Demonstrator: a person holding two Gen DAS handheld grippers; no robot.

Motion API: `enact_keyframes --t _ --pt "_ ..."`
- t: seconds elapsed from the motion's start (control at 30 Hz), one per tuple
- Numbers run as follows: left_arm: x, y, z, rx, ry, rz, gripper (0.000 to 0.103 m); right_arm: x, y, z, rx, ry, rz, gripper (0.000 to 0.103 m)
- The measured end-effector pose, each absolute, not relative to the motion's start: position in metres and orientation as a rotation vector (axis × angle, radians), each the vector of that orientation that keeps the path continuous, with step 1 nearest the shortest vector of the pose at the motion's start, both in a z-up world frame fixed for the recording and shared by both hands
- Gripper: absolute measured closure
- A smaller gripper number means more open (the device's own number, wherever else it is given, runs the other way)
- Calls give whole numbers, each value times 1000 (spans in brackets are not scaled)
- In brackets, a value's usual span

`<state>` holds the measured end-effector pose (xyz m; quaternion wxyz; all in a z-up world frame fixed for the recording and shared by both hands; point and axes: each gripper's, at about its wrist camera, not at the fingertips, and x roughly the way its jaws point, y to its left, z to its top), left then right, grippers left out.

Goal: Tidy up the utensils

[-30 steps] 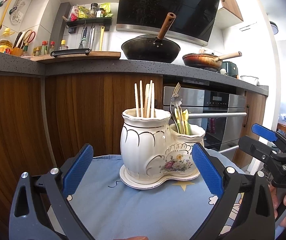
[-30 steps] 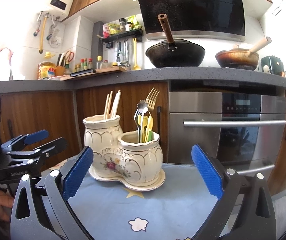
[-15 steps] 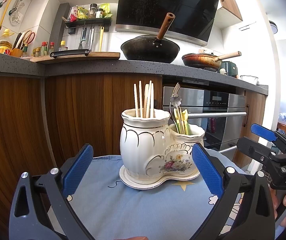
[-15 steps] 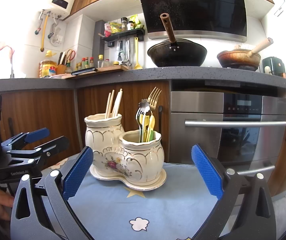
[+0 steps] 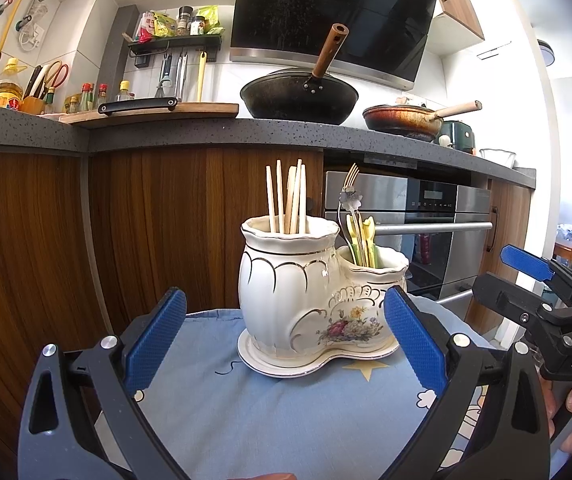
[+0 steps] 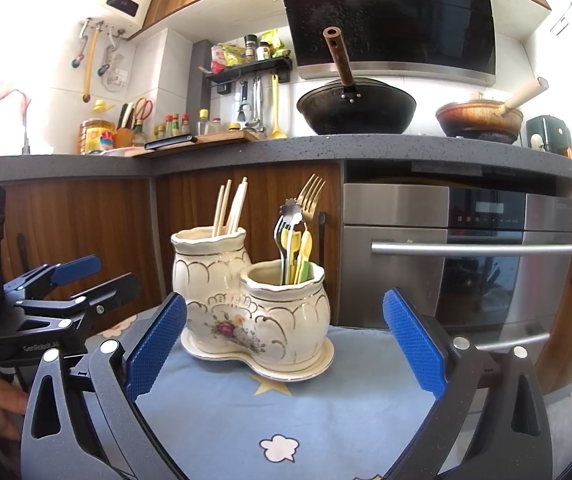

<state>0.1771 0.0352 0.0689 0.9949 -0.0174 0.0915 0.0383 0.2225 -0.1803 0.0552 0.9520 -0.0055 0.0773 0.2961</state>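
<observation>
The left hand-held gripper (image 5: 284,338) has its jaws spread wide and holds nothing. The right hand-held gripper (image 6: 284,338) is likewise spread wide and empty. Each gripper appears at the edge of the other's view: the right one at the right of the left wrist view, the left one at the left of the right wrist view.

A white ceramic utensil holder (image 5: 317,300) with two joined pots stands upright on its matching saucer (image 5: 282,366), which rests on a blue patterned cloth (image 5: 270,412). The holder stands ahead of both grippers, apart from the blue pads (image 5: 156,342).

The taller pot contains wooden chopsticks (image 5: 287,198), standing nearly upright. The lower pot contains a gold fork (image 6: 311,194), tines up, a steel utensil with a flower-shaped end (image 6: 291,208), and yellow and green plastic utensils (image 6: 299,252).

Behind the holder is a wood-fronted kitchen counter (image 5: 206,132) carrying a black wok (image 5: 299,98) and a frying pan (image 5: 403,120), with a built-in oven (image 6: 461,248) below.
</observation>
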Motion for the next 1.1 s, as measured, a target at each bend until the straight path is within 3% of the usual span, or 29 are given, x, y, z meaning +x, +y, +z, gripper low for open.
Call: enact_keyframes --t 1.1 --pt "179 36 68 -33 191 77 5 221 -179 56 -18 158 609 5"
